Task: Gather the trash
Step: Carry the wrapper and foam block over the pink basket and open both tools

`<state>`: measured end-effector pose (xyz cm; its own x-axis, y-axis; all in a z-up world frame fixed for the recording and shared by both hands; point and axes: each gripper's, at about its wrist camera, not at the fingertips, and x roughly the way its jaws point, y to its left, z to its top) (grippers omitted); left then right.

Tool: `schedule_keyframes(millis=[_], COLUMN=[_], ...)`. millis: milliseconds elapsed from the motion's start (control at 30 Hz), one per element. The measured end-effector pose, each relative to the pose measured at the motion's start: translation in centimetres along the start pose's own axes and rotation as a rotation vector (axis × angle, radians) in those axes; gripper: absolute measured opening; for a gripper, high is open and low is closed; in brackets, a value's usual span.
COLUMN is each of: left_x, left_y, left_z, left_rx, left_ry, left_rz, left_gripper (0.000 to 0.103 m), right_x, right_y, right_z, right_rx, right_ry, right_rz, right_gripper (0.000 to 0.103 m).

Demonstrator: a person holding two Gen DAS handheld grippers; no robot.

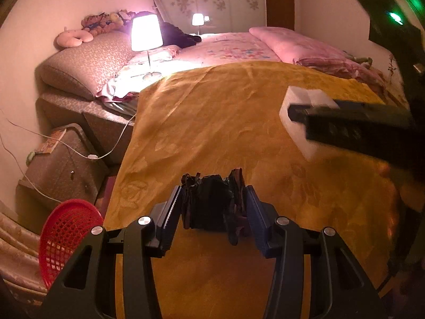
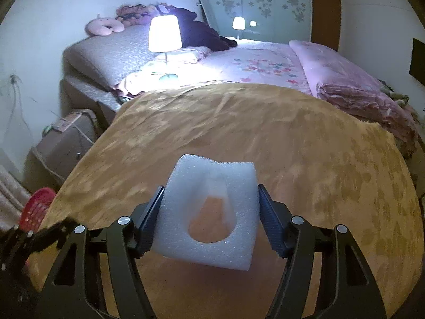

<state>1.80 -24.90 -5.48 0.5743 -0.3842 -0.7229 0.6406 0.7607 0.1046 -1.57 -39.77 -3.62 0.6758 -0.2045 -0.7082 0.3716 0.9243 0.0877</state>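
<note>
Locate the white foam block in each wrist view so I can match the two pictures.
Left wrist view: the white foam block sits at the right, partly hidden by the right claw reaching in from that edge.
Right wrist view: the white foam block fills the lower centre, pinched between the claw's two fingers, above the yellow blanket.
Shared landmark: the lit lamp on the bed, upper left in both.

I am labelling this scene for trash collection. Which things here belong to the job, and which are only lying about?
Belong to the job:
- crumpled black bag, in the left gripper
- white foam block, in the right gripper
- red basket, beside the bed

Only lying about:
- lit lamp
- pink neck pillow
- yellow blanket
</note>
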Motion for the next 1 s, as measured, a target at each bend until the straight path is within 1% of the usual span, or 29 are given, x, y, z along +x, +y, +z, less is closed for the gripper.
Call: schedule_keyframes(millis=[200,267,333,500,833,1000], left_x=[-1.9,-2.5,-3.0,-4.5,-7.0,-8.1], left_y=[0.4,0.8,1.3,2.9,6.5,8.6], left_z=[-0.8,-1.2,-1.3,-1.5,-3.0,-3.9], left_rx=[0.000,-0.006,-0.016,-0.044,-0.086,-0.109], left_ry=[-0.012,-0.014,-0.017,-0.016,-0.017,-0.014], left_rz=[-0.017,-0.034,-0.042,-0.057,-0.021,0.018], left_gripper=[0.046,0.046,0.046,0.046,0.046,0.046], right_x=[-2.2,-2.7,-3.2,-4.0,-4.3,-4.5], right_y=[1.1,1.6,2.1,2.8,5.4,7.1], right_z=[-2.8,-3.6,-4.1,-4.8,-5.3,-5.1], right_rx=[-0.001,-0.018,-0.039,-0.047,-0.087,-0.118], right_ry=[0.009,0.011,0.009,0.012,0.023,0.027], right_rz=[0.050,0.050,0.045,0.072,0.115,0.143], right_gripper=[0.065,0.065,0.065,0.065,0.065,0.065])
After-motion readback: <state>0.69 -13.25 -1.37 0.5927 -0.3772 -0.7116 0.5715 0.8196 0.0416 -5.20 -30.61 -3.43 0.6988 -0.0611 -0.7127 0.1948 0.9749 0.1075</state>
